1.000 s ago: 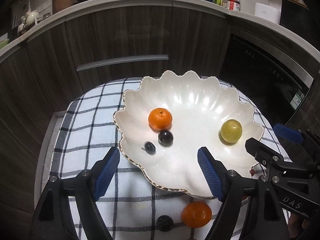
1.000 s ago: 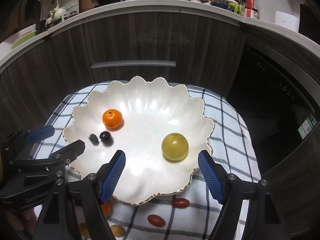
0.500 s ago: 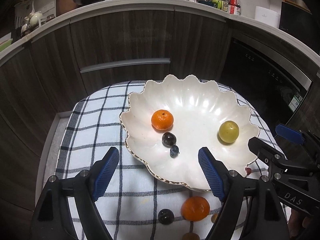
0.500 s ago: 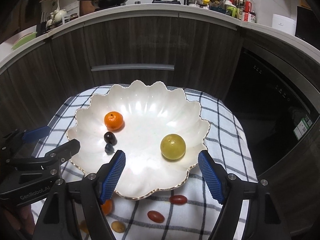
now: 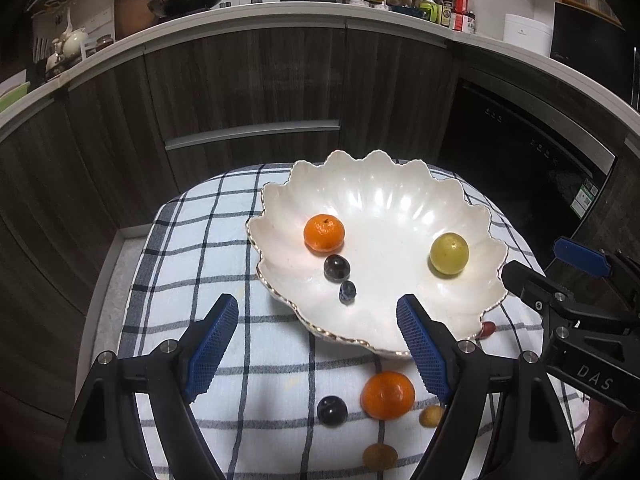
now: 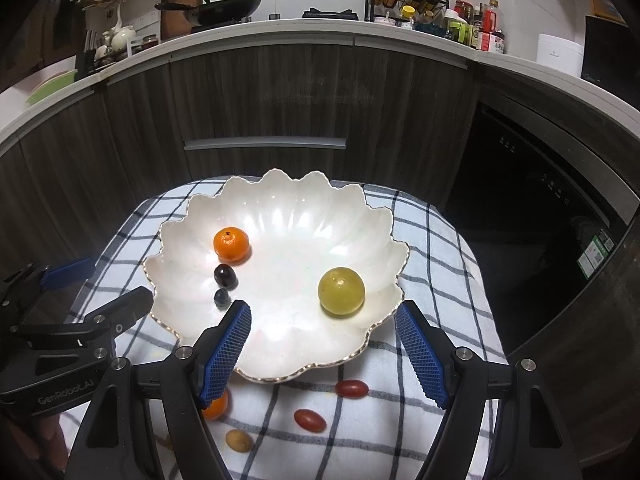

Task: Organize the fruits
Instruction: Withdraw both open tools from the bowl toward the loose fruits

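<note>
Fruit lies loose on the checked cloth (image 5: pixel 248 240) nearest the cameras: a mandarin (image 5: pixel 387 395) with a dark grape (image 5: pixel 332 410) just beside it, two small yellowish fruits (image 5: pixel 431 416), and, in the right wrist view, two red cherry tomatoes (image 6: pixel 310 420) just in front of the dish. Above these, the left hand-held gripper (image 5: pixel 318 348) hangs with its blue pads spread and nothing between them; the right hand-held gripper (image 6: pixel 322 354) is likewise spread and empty, over the near rim of the dish. Farther on, the white scalloped dish (image 6: pixel 280 200) sits on the cloth and holds a second mandarin (image 6: pixel 231 244), a dark grape (image 6: pixel 225 275) next to it, a blueberry (image 6: pixel 221 298) just nearer, and a large green grape (image 6: pixel 341 291) well apart to the right. Behind stand dark cabinet fronts (image 6: pixel 280 100) beneath a white bench (image 6: pixel 260 28) carrying a wok (image 6: pixel 224 6) and bottles.
</note>
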The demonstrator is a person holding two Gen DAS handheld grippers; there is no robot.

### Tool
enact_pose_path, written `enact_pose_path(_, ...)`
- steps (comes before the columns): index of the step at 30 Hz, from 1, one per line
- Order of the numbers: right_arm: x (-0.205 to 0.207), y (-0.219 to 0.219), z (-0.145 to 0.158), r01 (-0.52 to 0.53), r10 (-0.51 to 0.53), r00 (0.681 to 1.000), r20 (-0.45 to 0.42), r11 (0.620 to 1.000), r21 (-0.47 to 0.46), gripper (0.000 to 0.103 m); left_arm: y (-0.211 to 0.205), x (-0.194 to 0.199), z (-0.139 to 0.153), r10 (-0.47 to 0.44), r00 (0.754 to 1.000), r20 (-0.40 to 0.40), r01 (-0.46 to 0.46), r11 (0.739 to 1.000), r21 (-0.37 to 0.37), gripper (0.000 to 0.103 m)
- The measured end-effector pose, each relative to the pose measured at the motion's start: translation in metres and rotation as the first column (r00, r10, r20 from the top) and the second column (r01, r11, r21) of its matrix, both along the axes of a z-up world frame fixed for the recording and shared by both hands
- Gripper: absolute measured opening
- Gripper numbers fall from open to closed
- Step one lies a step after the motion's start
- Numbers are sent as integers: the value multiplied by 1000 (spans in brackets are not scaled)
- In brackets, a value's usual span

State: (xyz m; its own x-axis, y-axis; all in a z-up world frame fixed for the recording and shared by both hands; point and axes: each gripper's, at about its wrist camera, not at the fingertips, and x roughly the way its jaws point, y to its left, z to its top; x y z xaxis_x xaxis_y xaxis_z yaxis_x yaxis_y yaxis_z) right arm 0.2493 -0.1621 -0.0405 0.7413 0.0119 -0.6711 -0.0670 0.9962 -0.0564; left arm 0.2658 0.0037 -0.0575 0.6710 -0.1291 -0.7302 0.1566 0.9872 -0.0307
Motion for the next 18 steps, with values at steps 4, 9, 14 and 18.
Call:
enact_pose_path(4, -3, 0, 0, -1, 1, 1000, 1, 1000, 0, 76, 1, -8, 0, 5, 1000, 3, -5, 1000, 4, 81)
enact_pose_path(9, -14, -1, -2, -4, 4, 1000, 6, 1000, -1, 76, 2, -15, 0, 13, 1000, 5, -13, 1000, 0, 81)
enact_pose_path(14, -24, -6, -6, 0, 0, 1000, 4, 1000, 2, 76, -1, -24, -2, 13, 1000, 3, -13, 1000, 6, 81)
enact_pose_path(18, -28, -8, -7, -1, 1, 1000, 5, 1000, 3, 76, -2, -32, -4, 11, 1000, 4, -11, 1000, 10, 81)
